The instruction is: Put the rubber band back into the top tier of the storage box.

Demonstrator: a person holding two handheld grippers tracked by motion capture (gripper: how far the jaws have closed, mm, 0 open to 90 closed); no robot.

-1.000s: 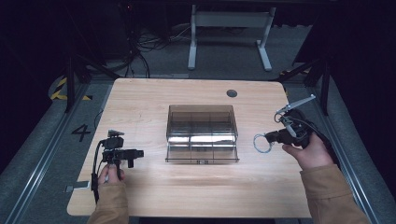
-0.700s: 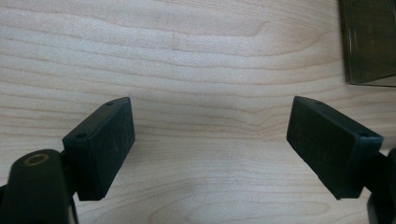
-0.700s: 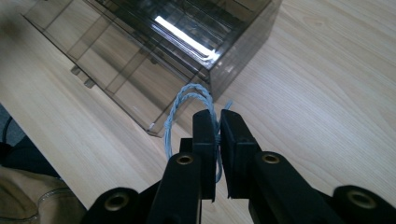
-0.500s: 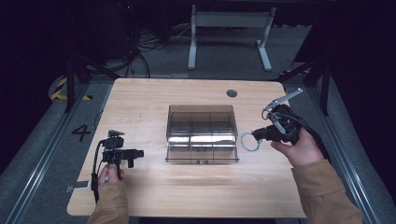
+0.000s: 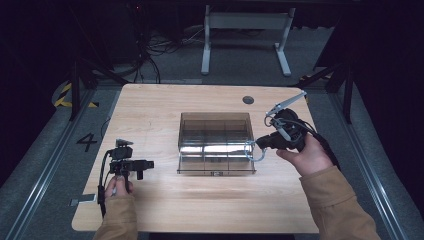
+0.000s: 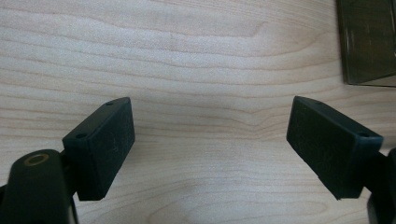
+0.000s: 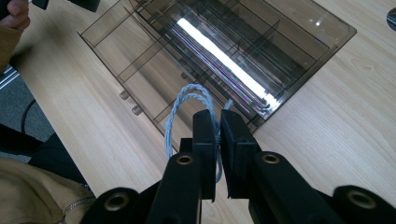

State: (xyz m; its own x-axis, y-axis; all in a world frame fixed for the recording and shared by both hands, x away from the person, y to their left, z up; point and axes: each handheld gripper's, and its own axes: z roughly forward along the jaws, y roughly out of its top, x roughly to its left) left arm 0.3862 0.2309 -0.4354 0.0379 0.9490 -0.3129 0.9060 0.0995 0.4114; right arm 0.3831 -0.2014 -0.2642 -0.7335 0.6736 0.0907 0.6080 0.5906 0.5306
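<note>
The black two-jaw left tongs [image 6: 210, 144] stand wide apart with nothing between their flat pads, hanging over the pale, wood-grained surface [image 6: 196, 60]. At the upper right corner, a dark, smoky transparent plastic box [image 6: 369, 42] rests on that surface, well beyond the jaws.

A light wooden desk [image 5: 165, 115] carries a smoky clear divided tray [image 5: 215, 131] at its centre, with a dark round grommet [image 5: 248, 100] at one o'clock.
</note>
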